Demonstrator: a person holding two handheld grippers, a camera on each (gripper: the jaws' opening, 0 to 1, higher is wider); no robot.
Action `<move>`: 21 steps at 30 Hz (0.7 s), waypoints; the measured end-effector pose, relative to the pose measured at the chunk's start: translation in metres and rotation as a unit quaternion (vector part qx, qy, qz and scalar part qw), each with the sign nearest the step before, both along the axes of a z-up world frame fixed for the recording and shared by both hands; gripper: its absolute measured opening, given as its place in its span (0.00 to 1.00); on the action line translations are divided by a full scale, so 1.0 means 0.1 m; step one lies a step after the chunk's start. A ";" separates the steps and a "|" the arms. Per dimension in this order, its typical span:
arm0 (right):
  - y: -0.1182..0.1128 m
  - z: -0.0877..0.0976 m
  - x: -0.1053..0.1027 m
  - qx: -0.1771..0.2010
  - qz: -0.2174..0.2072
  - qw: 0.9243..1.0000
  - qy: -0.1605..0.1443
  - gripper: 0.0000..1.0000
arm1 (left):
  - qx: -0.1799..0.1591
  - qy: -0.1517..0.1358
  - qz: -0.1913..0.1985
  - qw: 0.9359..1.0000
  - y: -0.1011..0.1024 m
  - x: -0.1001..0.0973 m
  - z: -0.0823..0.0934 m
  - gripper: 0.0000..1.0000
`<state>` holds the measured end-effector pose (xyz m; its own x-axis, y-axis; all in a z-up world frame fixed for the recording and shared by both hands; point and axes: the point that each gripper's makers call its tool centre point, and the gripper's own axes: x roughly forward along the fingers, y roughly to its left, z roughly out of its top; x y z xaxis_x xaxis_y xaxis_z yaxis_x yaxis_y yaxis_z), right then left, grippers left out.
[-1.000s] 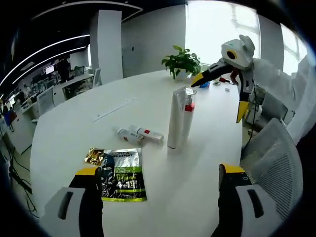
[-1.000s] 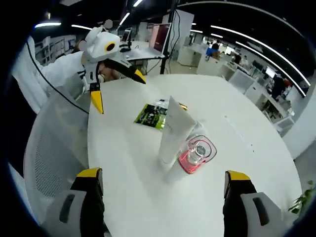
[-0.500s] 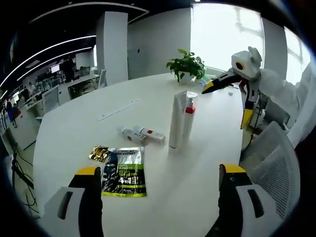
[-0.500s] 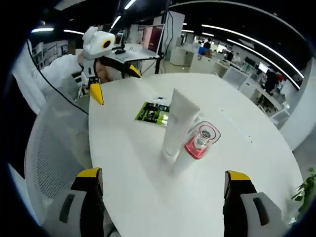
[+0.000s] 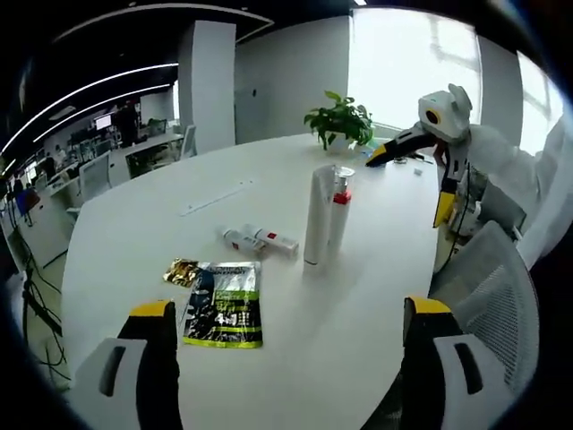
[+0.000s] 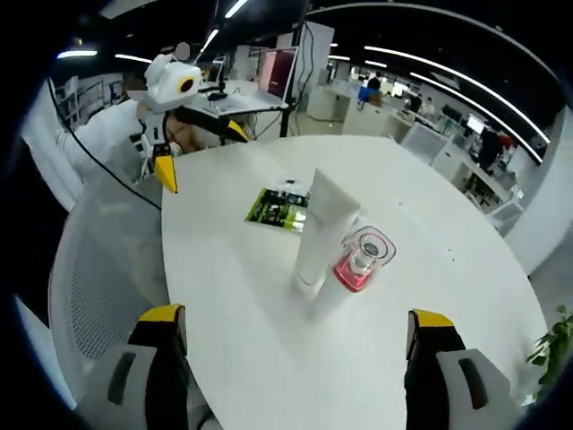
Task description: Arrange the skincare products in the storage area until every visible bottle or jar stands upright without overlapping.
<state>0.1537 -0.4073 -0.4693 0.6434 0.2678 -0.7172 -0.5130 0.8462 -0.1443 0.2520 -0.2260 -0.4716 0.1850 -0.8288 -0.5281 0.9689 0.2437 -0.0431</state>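
Big round white table (image 5: 376,296) here, and standing right around its middle are 2 upright items touching side by side: a tall white squeeze tube (image 5: 317,215) resting on its cap, and a clear pump bottle with a red collar (image 5: 339,210) just beside it. From the right gripper view the same white tube (image 6: 319,228) is on the left and the pump bottle (image 6: 356,269) is seen from above. Left of the pair in the left gripper view, 2 small white tubes with red bands (image 5: 260,240) are lying flat on the table, next to each other and not standing. Closer to the camera there's a flat green and black sachet (image 5: 224,303) with a small crinkly gold packet (image 5: 182,270) at its upper left corner. A leafy green potted plant (image 5: 340,118) sits at the far edge. The left gripper (image 5: 285,322) hangs over the near table edge, its yellow-tipped jaws spread wide and holding nothing. The right gripper (image 6: 292,330) is the same deal, jaws wide apart and empty, well short of the products.
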 end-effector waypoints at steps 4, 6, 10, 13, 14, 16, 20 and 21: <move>0.00 0.06 0.04 0.003 0.007 1.000 0.001 1.00 | -0.003 0.003 0.000 1.000 0.01 0.00 0.00 0.99; 0.01 0.09 0.06 0.006 0.008 1.000 0.001 1.00 | -0.004 0.003 0.000 1.000 0.00 -0.02 0.00 0.99; 0.00 0.15 0.13 -0.002 0.018 1.000 0.001 1.00 | -0.007 0.005 -0.001 1.000 0.01 0.01 0.00 0.99; 0.01 0.19 0.17 -0.002 0.029 1.000 0.003 1.00 | -0.008 0.006 -0.001 1.000 0.02 0.01 -0.01 0.99; 0.01 0.20 0.19 -0.002 0.031 1.000 0.003 1.00 | -0.008 0.006 0.000 1.000 0.02 0.01 -0.01 0.99; 0.02 0.21 0.23 -0.003 0.038 0.999 0.005 1.00 | -0.008 0.008 0.003 1.000 0.03 0.02 -0.01 0.99; 0.06 0.29 0.31 0.011 0.047 0.999 0.002 1.00 | -0.010 0.010 0.010 1.000 0.06 0.07 -0.03 0.99; 0.08 0.32 0.33 0.014 0.048 0.999 -0.001 1.00 | -0.008 0.012 0.011 1.000 0.06 0.08 -0.04 0.99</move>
